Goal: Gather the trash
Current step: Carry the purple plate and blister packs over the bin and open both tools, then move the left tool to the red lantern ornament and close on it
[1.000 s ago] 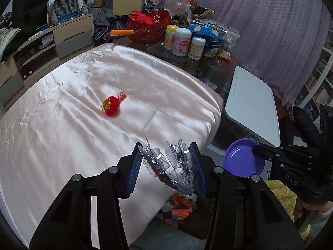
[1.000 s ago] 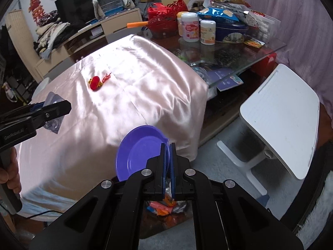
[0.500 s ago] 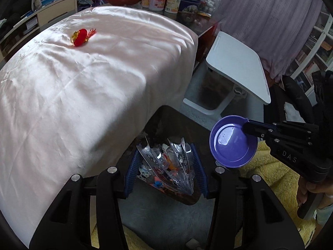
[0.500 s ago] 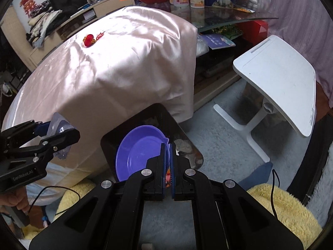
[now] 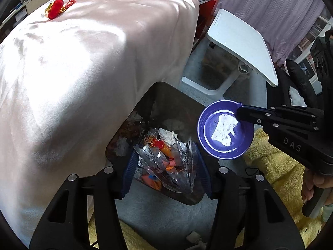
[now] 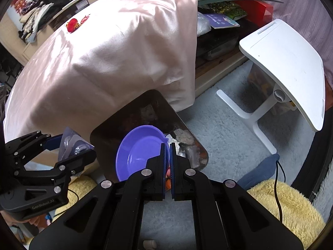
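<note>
Here the left gripper (image 5: 166,166) hangs directly over the dark trash bin (image 5: 177,104) on the floor, tucked against the edge of the counter draped in pale pink satin cloth (image 5: 83,62). Its fingers are opening, and the crumpled clear plastic wrapper (image 5: 181,162) sits between the blue pads, seemingly loosening rather than firmly pinched; whether the pads press on it at this instant is hard to tell. Below it the bin already holds tissue, an orange tube and other scraps.

The right gripper (image 6: 168,158) has its fingers closed tight on the rim of a purple plate (image 6: 139,152), held tilted over the near corner of the bin.

Several things could go wrong from here. The wrapper is light and springy, so it may cling to a pad instead of falling, or drift sideways and land on the grey carpet (image 6: 218,129) or the yellow fleece (image 5: 270,156) beside the bin. The plate is held only by its edge; tipping it further might twist it in the pinch, and if it slips the plate itself would drop in with the rubbish. The two grippers are also close together over a small opening, so a careless swing could knock one against the other.

A red ornament (image 5: 55,8) lies alone on the counter, well apart from the bin.
</note>
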